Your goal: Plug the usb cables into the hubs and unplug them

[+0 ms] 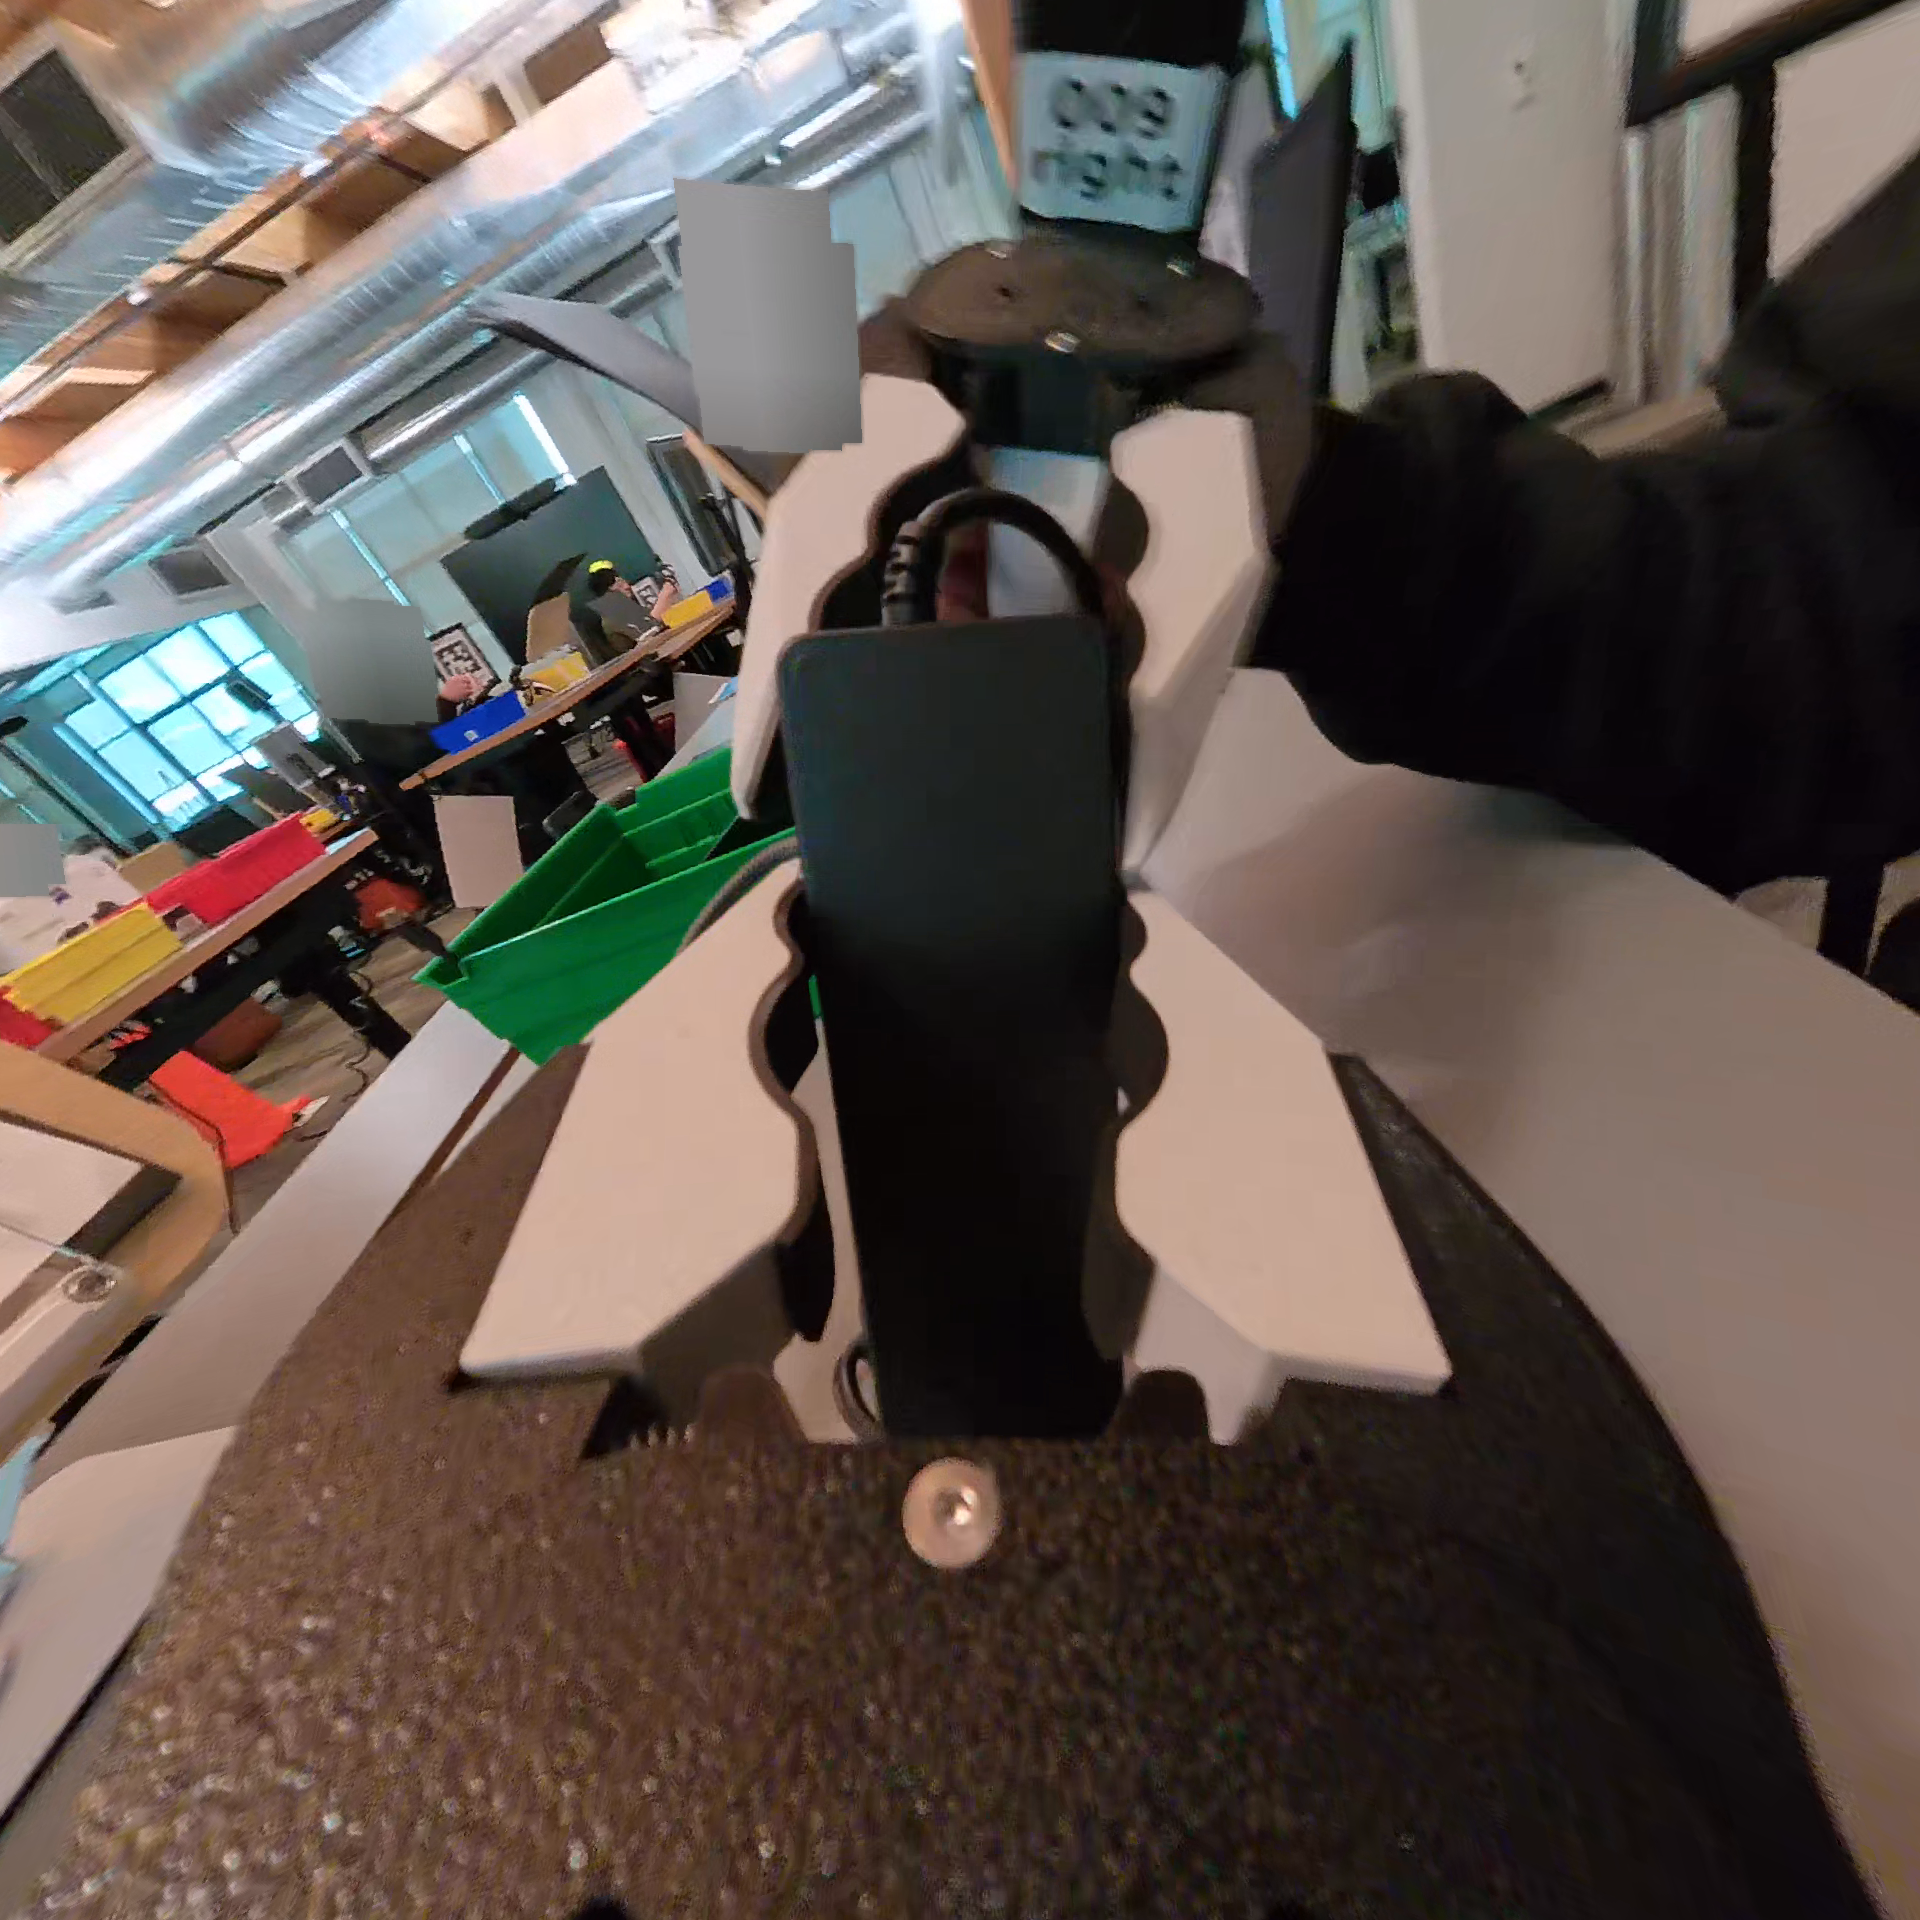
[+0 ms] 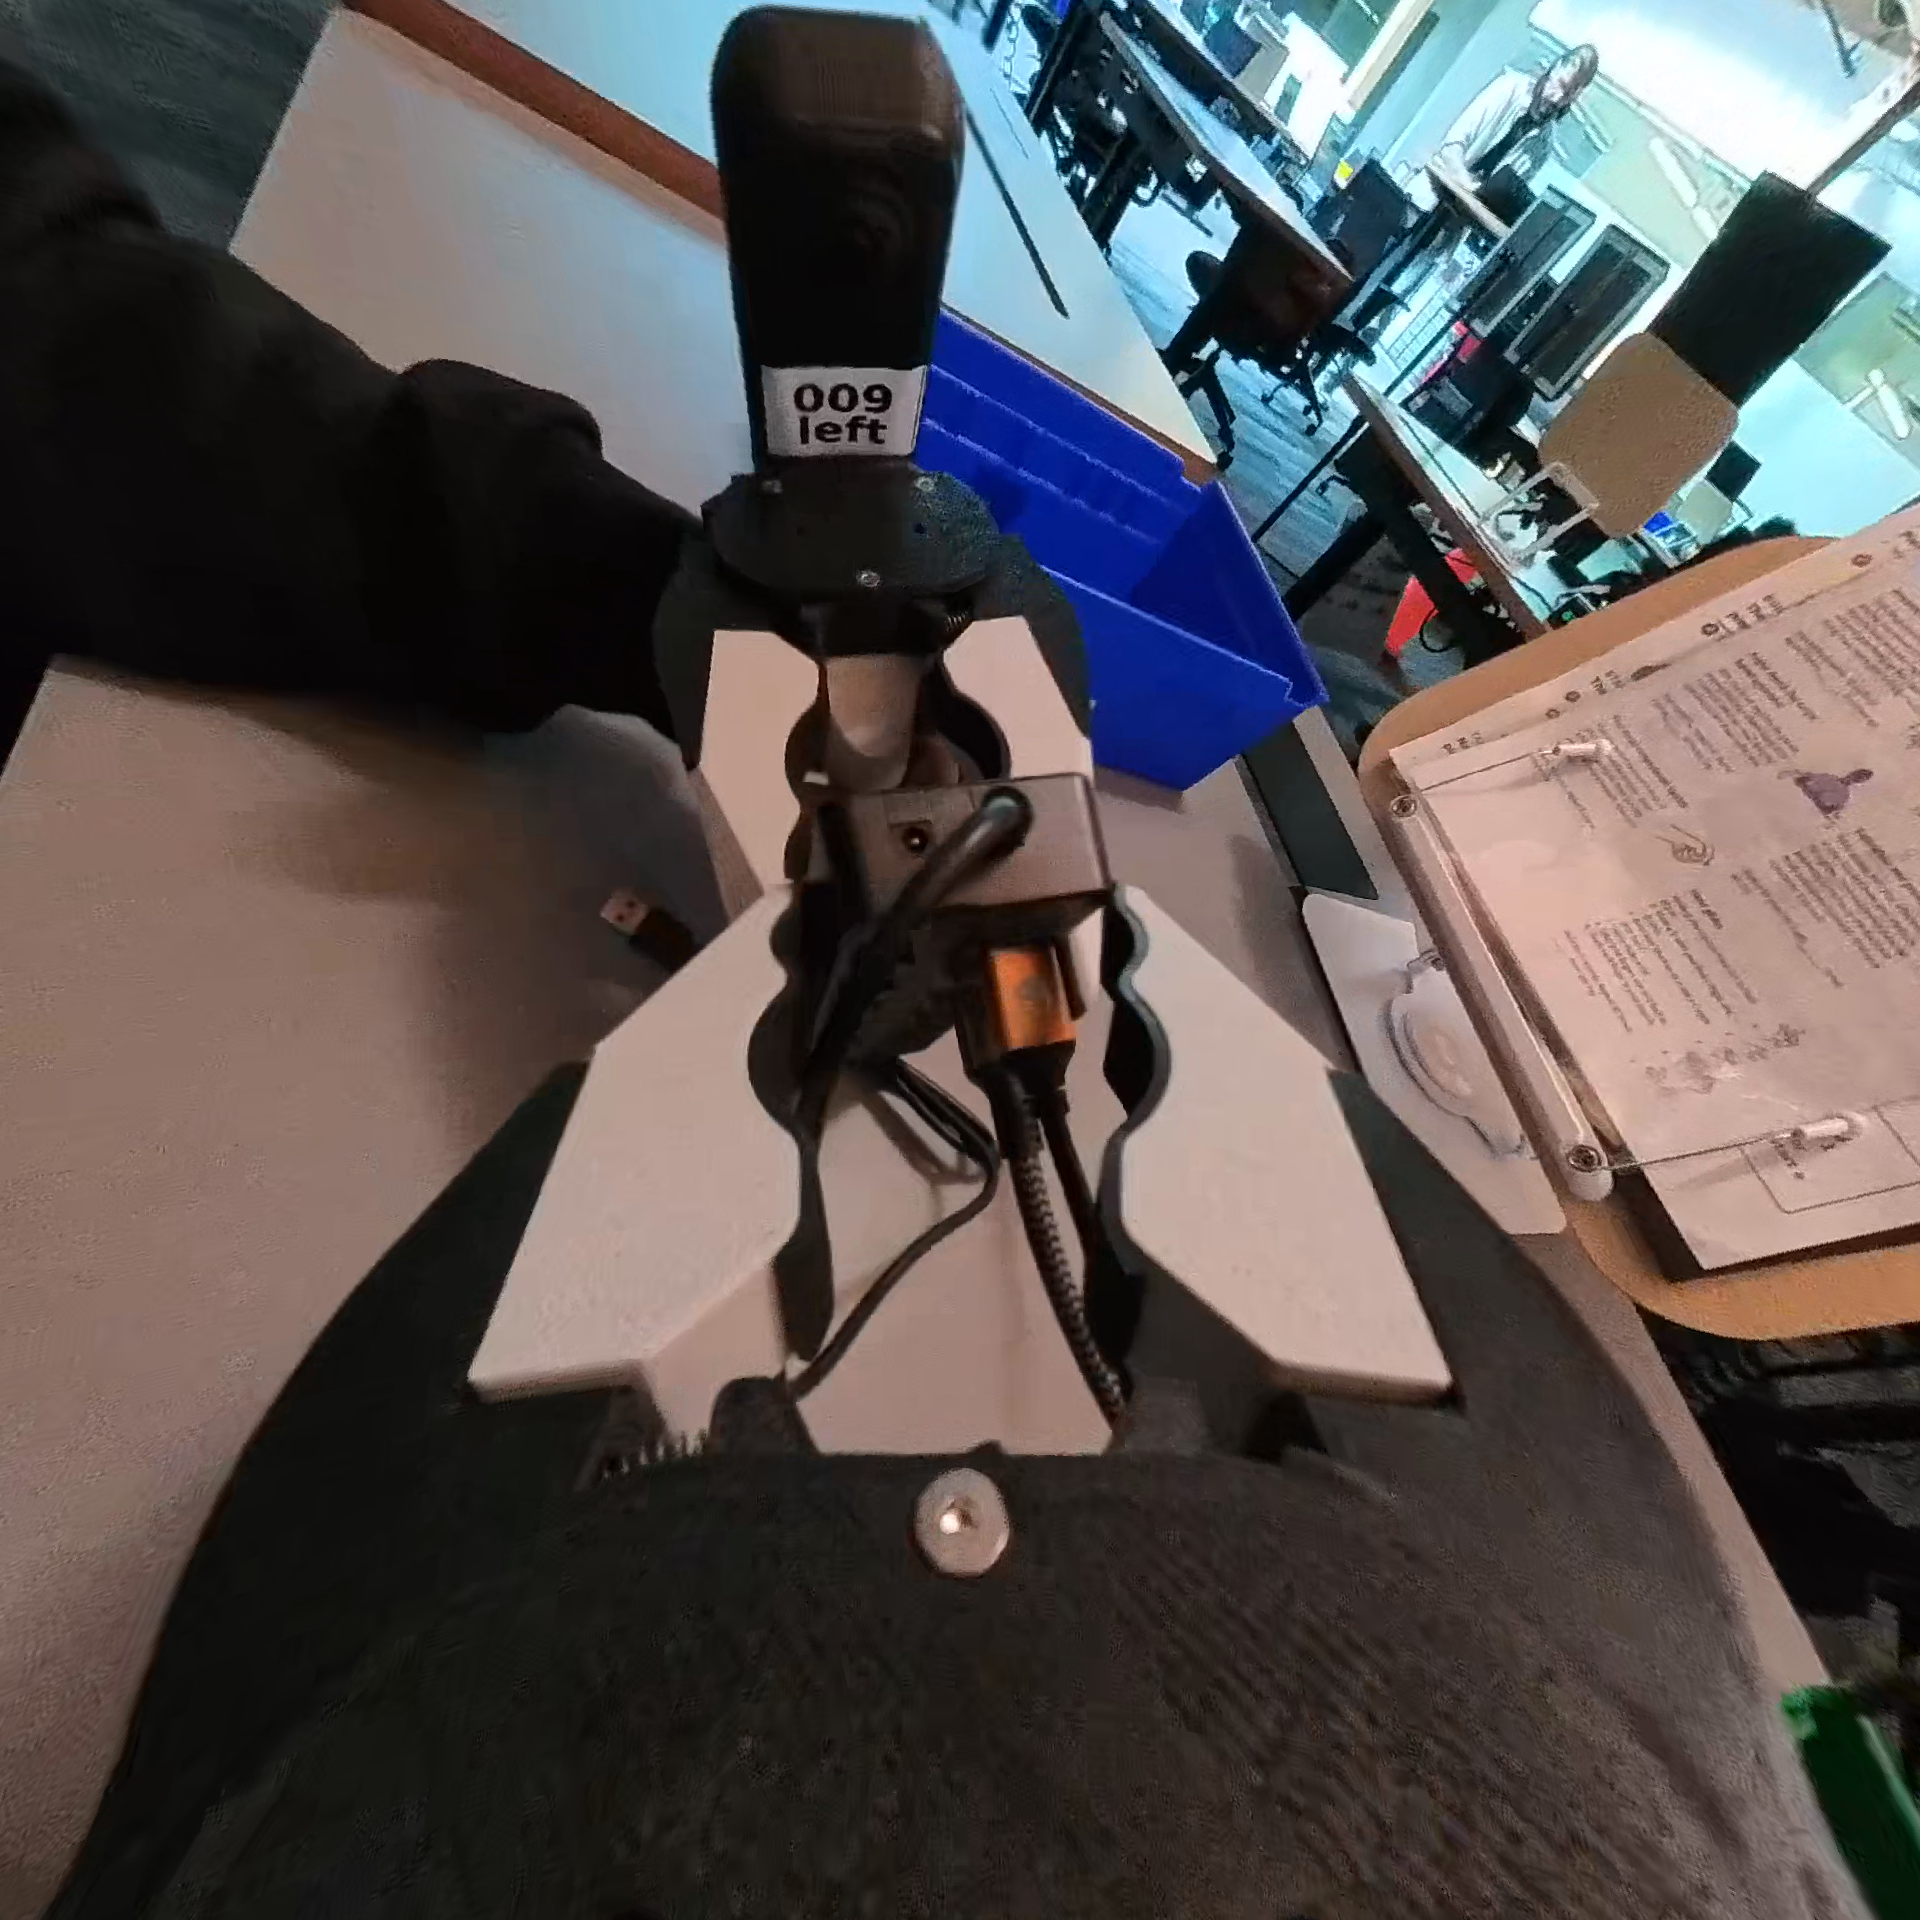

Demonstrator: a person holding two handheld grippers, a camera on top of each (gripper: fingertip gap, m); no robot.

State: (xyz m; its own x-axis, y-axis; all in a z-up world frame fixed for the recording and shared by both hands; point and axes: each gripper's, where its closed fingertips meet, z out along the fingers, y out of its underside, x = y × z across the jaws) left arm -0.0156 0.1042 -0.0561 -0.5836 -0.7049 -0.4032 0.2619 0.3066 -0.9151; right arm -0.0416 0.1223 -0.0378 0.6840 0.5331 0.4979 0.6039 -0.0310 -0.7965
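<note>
My left gripper (image 1: pixel 951 909) is shut on a long black USB hub (image 1: pixel 956 1039), clamped across its width and held in the air. My right gripper (image 2: pixel 956 925) faces it head-on, and its white fingers (image 2: pixel 665 1195) stand apart on either side of an orange USB plug (image 2: pixel 1023 1003). The plug meets the underside of the hub's end (image 2: pixel 1039 842). Its braided cable (image 2: pixel 1060 1247) and the hub's own thin black cable (image 2: pixel 883 1278) run back between the fingers. Neither finger visibly presses the plug. From the left wrist view the plug is hidden behind the hub.
A blue bin (image 2: pixel 1143 582) stands on the grey table (image 2: pixel 260 1039) behind the left gripper. A green bin (image 1: pixel 582 935) sits beyond the hub. A clipboard with a printed sheet (image 2: pixel 1662 883) lies at the right. A loose USB plug (image 2: pixel 634 920) lies on the table. Black-gloved hands (image 1: pixel 1558 623) hold both grippers.
</note>
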